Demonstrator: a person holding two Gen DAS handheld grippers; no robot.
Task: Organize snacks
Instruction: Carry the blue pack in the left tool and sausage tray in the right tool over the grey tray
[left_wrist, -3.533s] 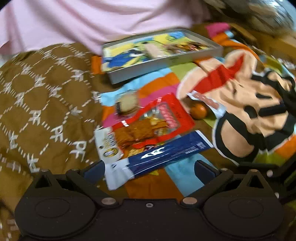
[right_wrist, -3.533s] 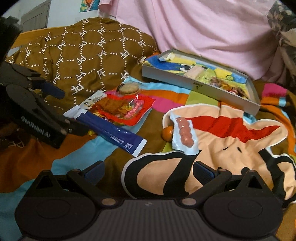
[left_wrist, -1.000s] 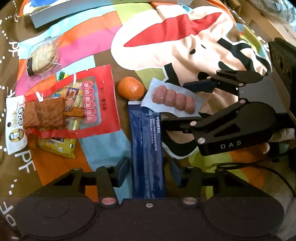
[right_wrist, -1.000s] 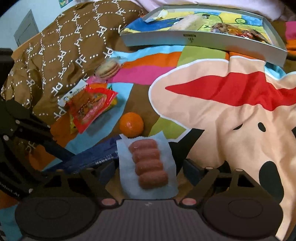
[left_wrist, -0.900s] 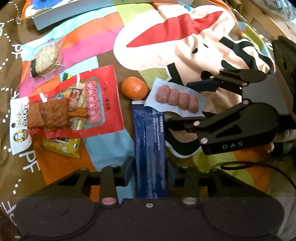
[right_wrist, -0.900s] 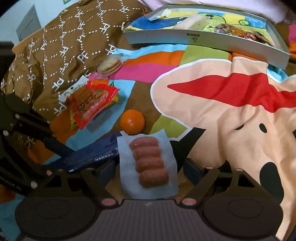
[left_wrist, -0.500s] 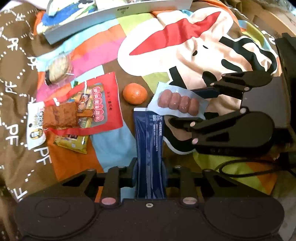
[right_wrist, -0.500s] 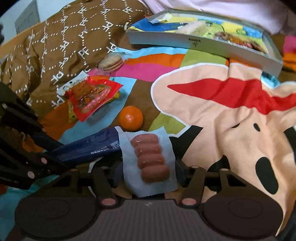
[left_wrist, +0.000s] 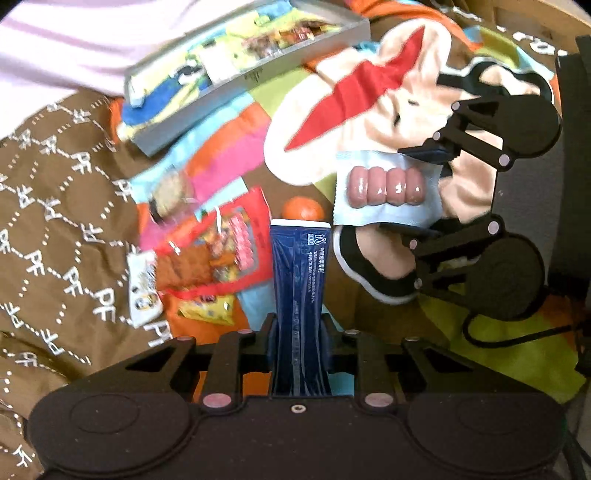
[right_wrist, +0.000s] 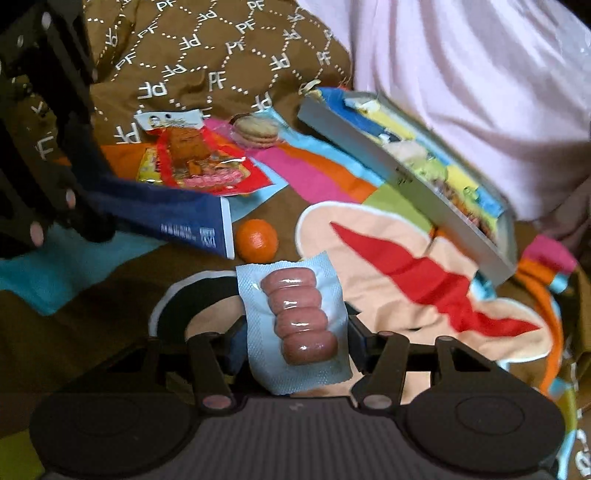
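My left gripper (left_wrist: 298, 332) is shut on a long dark blue snack packet (left_wrist: 298, 266), which sticks out forward and is lifted off the blanket. My right gripper (right_wrist: 295, 339) is shut on a pale blue packet of pink sausages (right_wrist: 299, 314), its pads pressing the packet's two sides. The left wrist view shows that sausage packet (left_wrist: 386, 188) held in the air at right. In the right wrist view the blue packet (right_wrist: 177, 218) hangs at left. A grey tray (left_wrist: 258, 77) with several snacks in it lies at the far side, by the pink fabric.
On the colourful cartoon blanket lie an orange (right_wrist: 257, 239), a red snack packet (right_wrist: 207, 166) on top of other small packets, and a wrapped round cookie (right_wrist: 256, 130). A brown patterned quilt (left_wrist: 55, 221) bulges at left. Pink fabric (right_wrist: 480, 74) rises behind the tray.
Both grippers closed on their packets: the left on the blue one, the right on the sausages. Both packets came up off the blanket, and the views swung up toward the tray.
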